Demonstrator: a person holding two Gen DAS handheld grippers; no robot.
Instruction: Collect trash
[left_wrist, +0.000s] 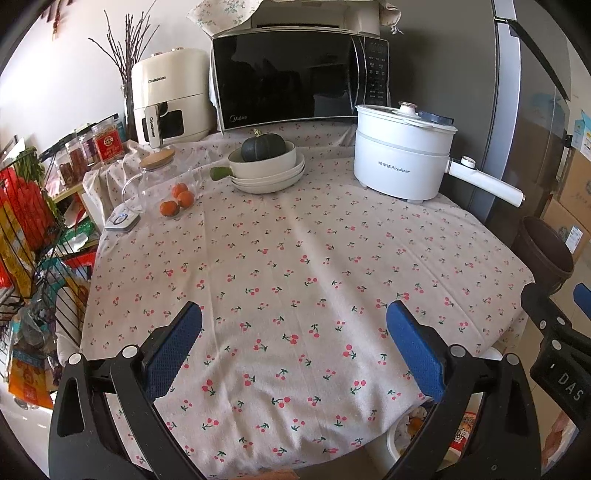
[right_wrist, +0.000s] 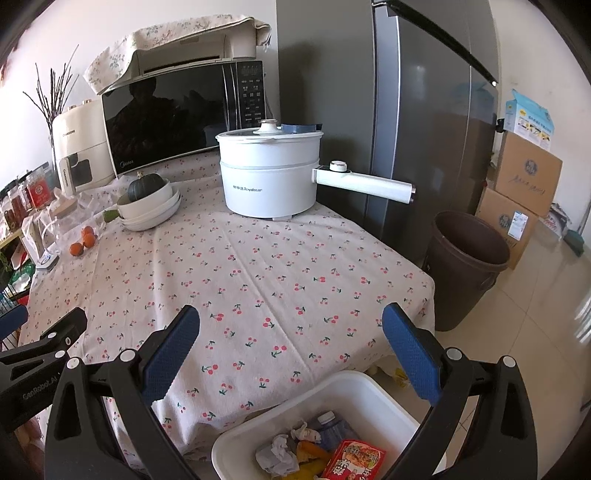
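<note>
A white bin (right_wrist: 369, 391) stands on the floor by the table's near edge. It holds crumpled tissue (right_wrist: 277, 454), a plastic bottle (right_wrist: 332, 428), orange peel and a red wrapper (right_wrist: 354, 461). My right gripper (right_wrist: 291, 350) hangs open above the table edge and the bin, nothing between its blue pads. My left gripper (left_wrist: 295, 347) is open over the cherry-print tablecloth (left_wrist: 295, 258), empty too. Part of the white bin (left_wrist: 399, 439) shows under the left gripper's right finger. The left gripper's body (right_wrist: 37, 354) shows at the left edge of the right wrist view.
At the back stand a microwave (left_wrist: 295, 77), an air fryer (left_wrist: 170, 96), a white electric pot (left_wrist: 402, 151), stacked bowls with a dark squash (left_wrist: 266, 162), a glass jar and three oranges (left_wrist: 177, 201). A brown bin (right_wrist: 465, 266) sits by the fridge (right_wrist: 424, 129). A wire rack (left_wrist: 33, 240) stands at the left.
</note>
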